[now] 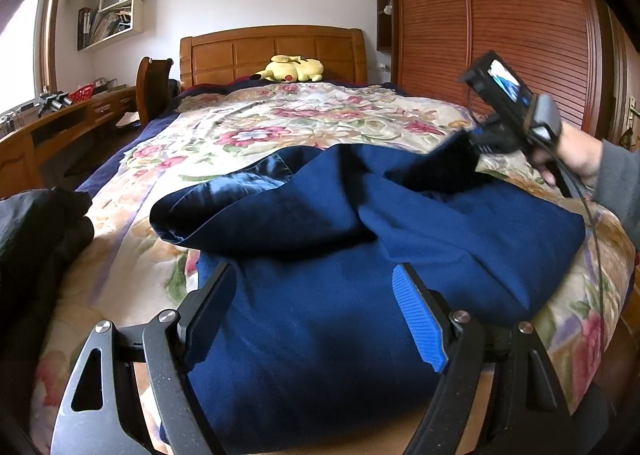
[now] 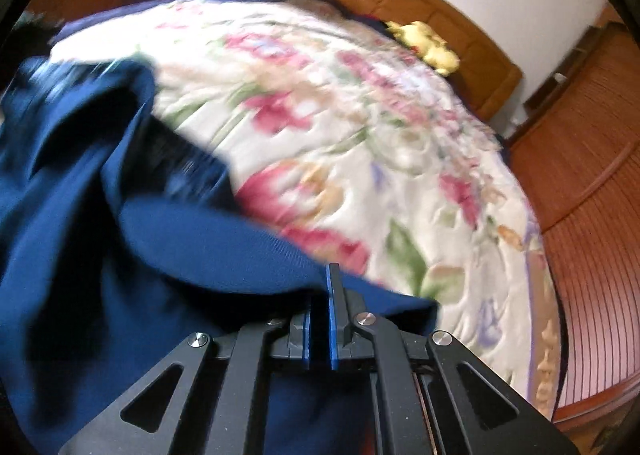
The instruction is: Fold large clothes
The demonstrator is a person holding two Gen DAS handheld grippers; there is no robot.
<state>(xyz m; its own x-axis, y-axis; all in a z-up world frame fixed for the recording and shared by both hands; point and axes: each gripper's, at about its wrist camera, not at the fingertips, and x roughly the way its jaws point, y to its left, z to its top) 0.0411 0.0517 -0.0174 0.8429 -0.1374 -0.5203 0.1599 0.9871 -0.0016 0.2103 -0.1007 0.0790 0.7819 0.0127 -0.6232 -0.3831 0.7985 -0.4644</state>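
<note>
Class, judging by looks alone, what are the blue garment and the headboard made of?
Blue garment: soft matte woven or knitted cloth, probably cotton; it drapes in folds. Headboard: varnished wood, apparently; orange-brown panels with a slight sheen.

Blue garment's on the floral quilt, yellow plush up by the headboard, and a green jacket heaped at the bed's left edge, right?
One thing is off: the heap at the left edge is black, not green, as the left wrist view shows. The blue garment does lie on the floral quilt, with the yellow plush by the headboard.

We count one blue garment, one yellow plush toy, one bed, one chair, two grippers.
</note>
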